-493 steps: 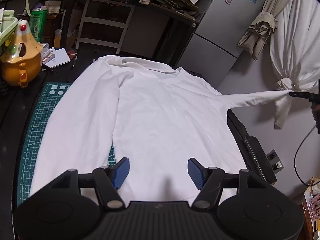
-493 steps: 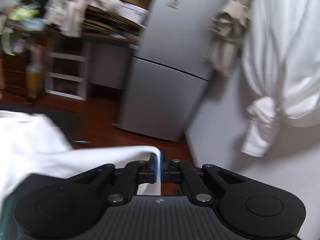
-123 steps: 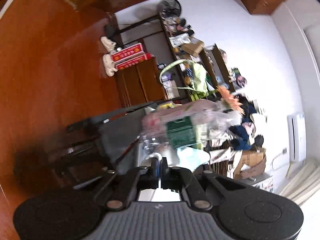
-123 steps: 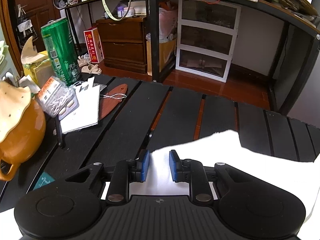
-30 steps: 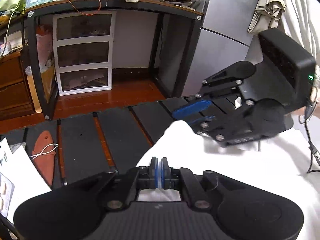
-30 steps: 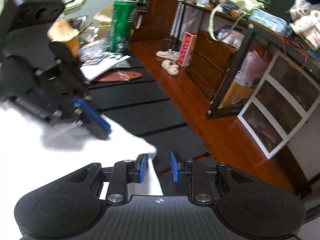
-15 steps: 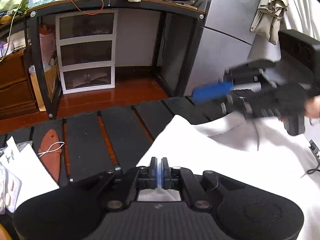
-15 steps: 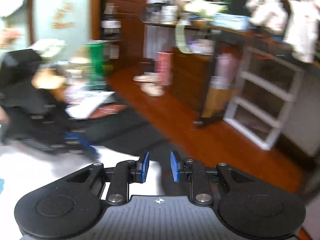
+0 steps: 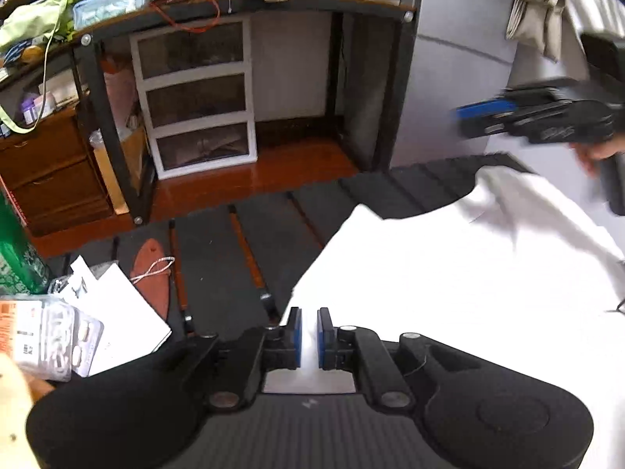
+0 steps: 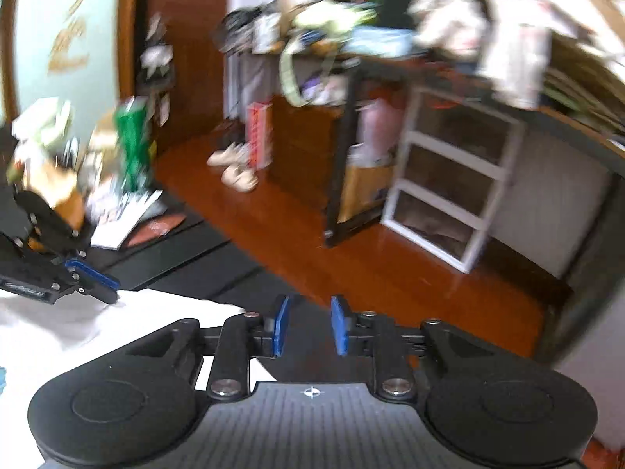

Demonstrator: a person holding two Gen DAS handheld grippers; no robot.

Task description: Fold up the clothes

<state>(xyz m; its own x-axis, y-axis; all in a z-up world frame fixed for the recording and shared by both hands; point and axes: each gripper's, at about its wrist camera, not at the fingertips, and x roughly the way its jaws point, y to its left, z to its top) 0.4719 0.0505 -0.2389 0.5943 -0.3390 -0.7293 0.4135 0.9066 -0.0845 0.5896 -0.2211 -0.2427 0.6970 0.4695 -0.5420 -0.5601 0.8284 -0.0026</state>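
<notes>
On the dark slatted table (image 9: 218,242) lies the white garment (image 9: 449,281), spread over the right part of the left wrist view with one corner pointing toward the far table edge. Left gripper (image 9: 308,338) sits low at the garment's near-left edge; its blue pads stand a narrow gap apart with white cloth showing in the gap, and the jaws are just starting to open, so the pinch looks released or nearly so, probably because that edge is now laid where the fold wants it. Right gripper (image 10: 308,326) is lifted clear of the cloth, blurred from motion, jaws opening and moderately apart with nothing between them, only bare table and floor beyond. In the left view it hangs above the garment's far-right part (image 9: 527,117), held in a hand (image 9: 597,152), likely heading for a new grab point. Clutter stays off to the left: papers (image 9: 117,312), blister pack (image 9: 58,336), green can (image 10: 134,144), well apart from the cloth, so the folding area is free. Fold looks partway done; how many layers lie under the top sheet cannot be told.
</notes>
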